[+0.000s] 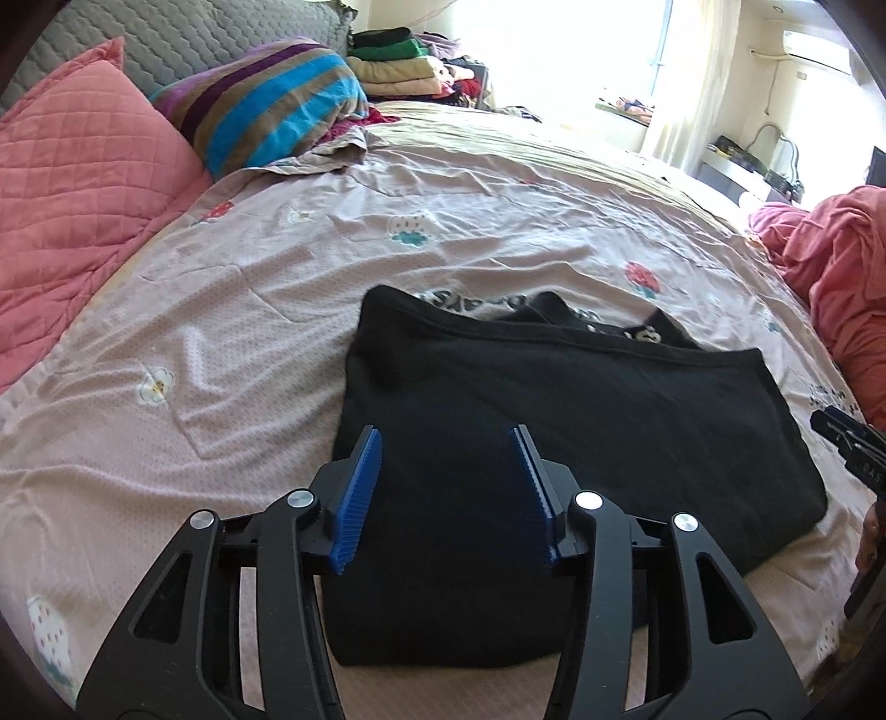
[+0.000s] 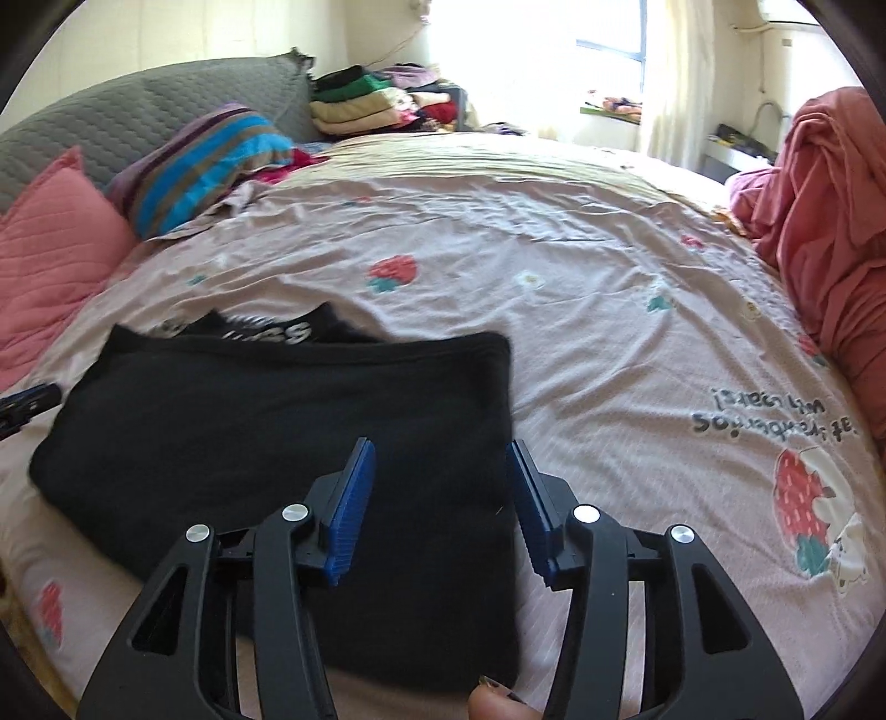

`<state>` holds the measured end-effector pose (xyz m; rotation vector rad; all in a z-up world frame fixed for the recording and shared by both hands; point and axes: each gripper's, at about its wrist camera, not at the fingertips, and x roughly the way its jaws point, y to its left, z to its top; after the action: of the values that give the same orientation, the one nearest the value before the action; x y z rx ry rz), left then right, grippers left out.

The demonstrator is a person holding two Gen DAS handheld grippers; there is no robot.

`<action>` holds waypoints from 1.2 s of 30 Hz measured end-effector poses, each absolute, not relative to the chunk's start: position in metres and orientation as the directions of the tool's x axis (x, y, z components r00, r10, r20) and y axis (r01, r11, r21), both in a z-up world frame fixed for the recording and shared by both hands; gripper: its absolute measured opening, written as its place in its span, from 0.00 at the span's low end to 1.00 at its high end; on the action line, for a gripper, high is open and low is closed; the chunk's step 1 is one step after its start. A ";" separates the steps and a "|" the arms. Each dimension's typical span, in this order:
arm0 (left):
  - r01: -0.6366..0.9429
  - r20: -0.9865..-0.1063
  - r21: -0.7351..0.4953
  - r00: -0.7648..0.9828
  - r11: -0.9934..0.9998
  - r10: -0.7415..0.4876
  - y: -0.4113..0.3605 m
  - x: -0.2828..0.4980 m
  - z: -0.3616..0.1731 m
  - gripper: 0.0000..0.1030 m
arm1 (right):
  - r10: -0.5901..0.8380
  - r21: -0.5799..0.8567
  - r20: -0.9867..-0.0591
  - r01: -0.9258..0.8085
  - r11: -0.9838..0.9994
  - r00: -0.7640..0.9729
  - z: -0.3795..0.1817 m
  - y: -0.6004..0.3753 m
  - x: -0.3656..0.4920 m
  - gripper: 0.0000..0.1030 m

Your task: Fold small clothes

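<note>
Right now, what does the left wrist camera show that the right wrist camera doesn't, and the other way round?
Only the left wrist view shows the wall air conditioner whole and the right gripper's tip at its right edge. Only the right wrist view shows the upside-down printed lettering on the sheet and a fingertip at the bottom. Both show the folded black garment on the strawberry-print bedsheet, the striped pillow, and open blue-padded jaws.

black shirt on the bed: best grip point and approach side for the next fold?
Probably the near corners of the black shirt: left gripper and right gripper are both open just above that near edge. Come from the near side, low along the bed sheet. The shirt lies flat, already folded, so only edges offer a pinch.
</note>
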<state>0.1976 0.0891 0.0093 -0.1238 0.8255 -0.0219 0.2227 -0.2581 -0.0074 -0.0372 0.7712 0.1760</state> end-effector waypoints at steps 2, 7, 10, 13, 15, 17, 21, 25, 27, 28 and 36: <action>-0.015 -0.741 -0.127 0.666 0.992 -0.085 0.085 0.194 0.007 0.44 | 0.170 0.041 -0.703 -0.199 0.979 0.691 -0.007 -0.255 0.214 0.47; 0.015 -0.760 -0.138 0.640 0.990 -0.116 0.076 0.183 0.001 0.44 | 0.215 0.058 -0.721 -0.251 0.966 0.659 -0.010 -0.246 0.196 0.47; 0.026 -0.766 -0.138 0.631 0.990 -0.124 0.071 0.176 -0.001 0.44 | 0.230 0.056 -0.725 -0.277 0.959 0.649 -0.011 -0.240 0.187 0.47; 0.028 -0.775 -0.151 0.617 0.988 -0.136 0.068 0.172 -0.005 0.46 | 0.245 0.051 -0.729 -0.306 0.951 0.639 -0.013 -0.234 0.181 0.49; 0.028 -0.790 -0.157 0.597 0.987 -0.143 0.066 0.170 -0.011 0.46 | 0.249 0.046 -0.734 -0.320 0.946 0.632 -0.017 -0.229 0.179 0.58; 0.024 -0.800 -0.155 0.583 0.988 -0.140 0.066 0.168 -0.017 0.46 | 0.234 0.034 -0.754 -0.319 0.947 0.614 -0.025 -0.227 0.177 0.58; 0.013 -0.806 -0.174 0.573 0.985 -0.150 0.068 0.161 -0.024 0.46 | 0.221 0.057 -0.789 -0.289 0.956 0.574 -0.041 -0.233 0.175 0.58; -0.002 -0.802 -0.213 0.572 0.977 -0.174 0.072 0.155 -0.029 0.46 | 0.254 0.129 -0.796 -0.257 0.958 0.549 -0.057 -0.245 0.170 0.58; -0.006 -0.800 -0.218 0.574 0.976 -0.175 0.073 0.153 -0.030 0.46 | 0.257 0.131 -0.790 -0.258 0.957 0.557 -0.058 -0.246 0.166 0.58; -0.007 -0.800 -0.215 0.575 0.977 -0.171 0.072 0.152 -0.031 0.46 | 0.256 0.129 -0.789 -0.258 0.958 0.559 -0.057 -0.246 0.166 0.58; -0.019 -0.792 -0.219 0.587 0.976 -0.166 0.072 0.146 -0.026 0.48 | 0.286 0.171 -0.775 -0.248 0.954 0.564 -0.053 -0.255 0.161 0.58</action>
<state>0.1457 0.0723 -0.0259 -0.2133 0.9415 -0.0866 0.1608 -0.2553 -0.0531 0.0446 0.9195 0.3138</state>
